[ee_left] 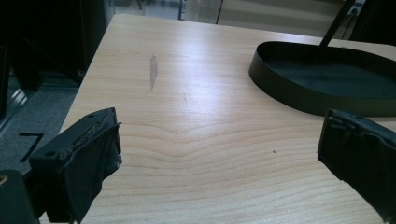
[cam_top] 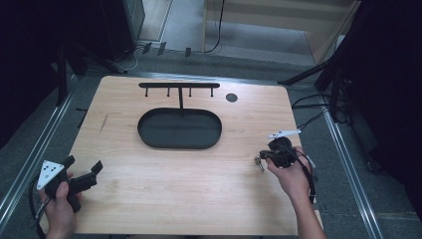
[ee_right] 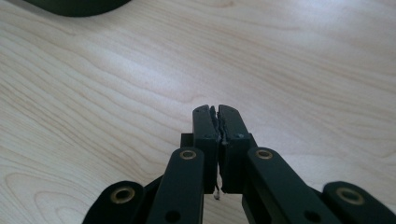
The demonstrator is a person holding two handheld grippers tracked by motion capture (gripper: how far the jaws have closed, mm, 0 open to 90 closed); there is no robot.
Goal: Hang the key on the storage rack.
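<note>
Right tool: jaws pressed together, no gap visible in the right gripper view. A small metal piece hangs at the jaw line. Its glinting end shows under the pads, so it reads as pinched; it is too small to identify. The tool sits over the right side of the worktop, well apart from the oval tray and the hook bar above it.

Judgement: the pinch suits a thin, dangling item, probably meant for a hook or the tray.

Left tool: jaws wide apart and empty, parked at the near-left corner, likely to keep out of the way.
</note>
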